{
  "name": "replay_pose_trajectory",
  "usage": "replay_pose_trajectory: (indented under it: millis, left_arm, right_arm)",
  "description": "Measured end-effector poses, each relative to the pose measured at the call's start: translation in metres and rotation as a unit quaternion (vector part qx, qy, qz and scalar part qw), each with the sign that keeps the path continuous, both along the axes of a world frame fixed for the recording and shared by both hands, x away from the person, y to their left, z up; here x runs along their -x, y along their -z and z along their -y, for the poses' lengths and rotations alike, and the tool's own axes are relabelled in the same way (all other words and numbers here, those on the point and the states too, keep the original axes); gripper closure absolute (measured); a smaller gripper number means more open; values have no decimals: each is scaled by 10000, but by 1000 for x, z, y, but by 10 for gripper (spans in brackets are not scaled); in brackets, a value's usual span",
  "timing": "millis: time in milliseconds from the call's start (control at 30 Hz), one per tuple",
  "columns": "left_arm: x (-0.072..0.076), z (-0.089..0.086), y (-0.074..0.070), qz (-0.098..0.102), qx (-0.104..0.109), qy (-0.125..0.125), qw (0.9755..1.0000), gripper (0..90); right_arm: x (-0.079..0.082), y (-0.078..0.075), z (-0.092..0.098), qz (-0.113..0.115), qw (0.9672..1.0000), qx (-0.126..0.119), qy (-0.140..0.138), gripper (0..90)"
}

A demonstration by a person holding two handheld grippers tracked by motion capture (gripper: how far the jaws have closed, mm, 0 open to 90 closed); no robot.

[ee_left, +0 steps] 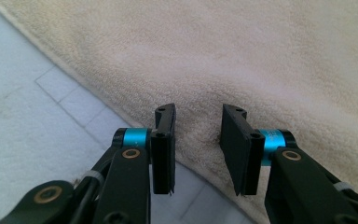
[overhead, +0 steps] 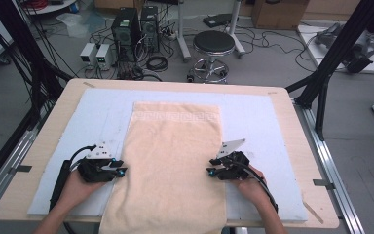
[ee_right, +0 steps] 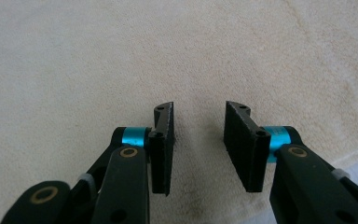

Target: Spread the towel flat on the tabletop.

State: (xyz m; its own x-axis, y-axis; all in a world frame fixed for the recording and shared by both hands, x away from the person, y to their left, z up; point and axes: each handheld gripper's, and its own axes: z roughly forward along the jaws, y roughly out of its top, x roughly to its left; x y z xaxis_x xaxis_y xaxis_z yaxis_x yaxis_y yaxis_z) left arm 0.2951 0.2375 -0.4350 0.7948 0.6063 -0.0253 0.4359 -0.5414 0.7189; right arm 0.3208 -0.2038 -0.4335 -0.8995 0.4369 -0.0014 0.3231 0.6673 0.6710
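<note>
Fingers on the left gripper and right gripper sit parted over the beige towel edges, nothing pinched; shallow bites could slip off.

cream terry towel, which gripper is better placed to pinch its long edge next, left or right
Left, probably. The left gripper has its open jaws straddling the cream terry towel right at its edge, with the pale blue mat beside it. The right gripper sits further in over the cloth.
</note>
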Motion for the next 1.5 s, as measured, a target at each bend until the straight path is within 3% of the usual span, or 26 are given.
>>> replay_pose_trajectory:
  millis: [233, 367, 600, 767, 867, 1000, 1500]
  left_arm:
    - [5, -5, 0, 47, -7, -75, 10000, 650]
    - [3, -4, 0, -9, 85, -142, 9999, 579]
    - [0, 6, -6, 14, 434, 87, 9990, 553]
    - [-2, 18, -4, 3, 315, 224, 9993, 553]
    - [0, 20, 1, -22, 38, 269, 9996, 554]
    - [5, 17, 3, 112, 53, 234, 9996, 560]
    - [15, 6, 3, 176, 133, 203, 9996, 543]
  right_arm:
    - [3, 1, 8, -86, 9999, -84, 67, 626]
    - [4, 1, 10, -115, 9998, -110, 94, 618]
    - [8, 0, 3, -49, 9995, -271, -138, 563]
    - [7, 2, 2, -121, 9997, -169, -107, 553]
    - [9, 2, 2, -93, 9998, -137, -99, 551]
    - [11, 3, 6, -90, 9998, -170, -77, 553]
    - [15, 4, 7, -78, 9997, -233, 11, 506]
